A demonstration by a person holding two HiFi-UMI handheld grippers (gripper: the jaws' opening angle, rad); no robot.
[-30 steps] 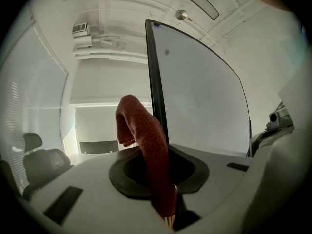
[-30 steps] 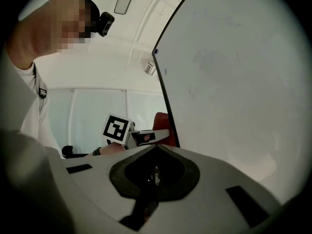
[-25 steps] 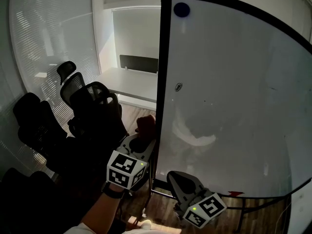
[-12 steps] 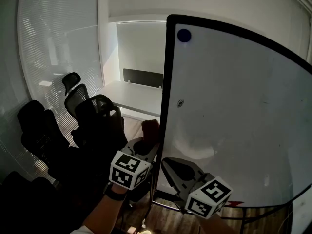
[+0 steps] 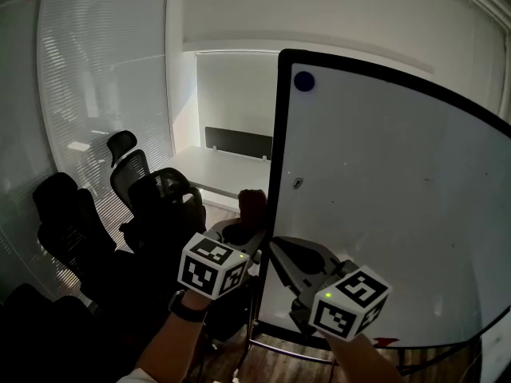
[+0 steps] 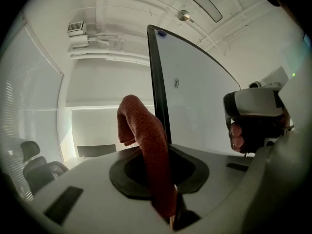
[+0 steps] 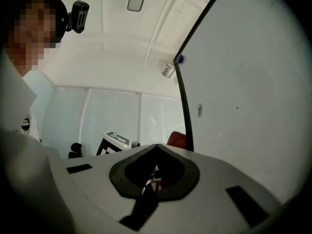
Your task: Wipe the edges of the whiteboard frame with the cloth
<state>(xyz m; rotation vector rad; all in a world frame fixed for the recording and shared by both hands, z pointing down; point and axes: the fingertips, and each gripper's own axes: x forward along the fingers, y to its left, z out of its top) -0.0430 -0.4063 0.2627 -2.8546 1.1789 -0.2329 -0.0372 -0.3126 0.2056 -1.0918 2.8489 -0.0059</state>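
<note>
Light was admitted through the blinds (image 5: 104, 102) at the left of the head view, while the chairs (image 5: 76, 222) below were lost in deep shadow. A dull sheen was cast on the whiteboard (image 5: 399, 198). In the left gripper view the cloth (image 6: 146, 145) was backlit by bright walls. Straight edges were bowed by wide-angle distortion, and both gripper views' corners were blacked out.

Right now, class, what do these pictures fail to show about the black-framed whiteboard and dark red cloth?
Head view: right side of the black-framed whiteboard, cut off by the picture's edge; its lower left, behind the right gripper.
Left gripper view: whether the dark red cloth touches the frame; they only overlap.
All views: the board's small round mark, too small to read.
</note>
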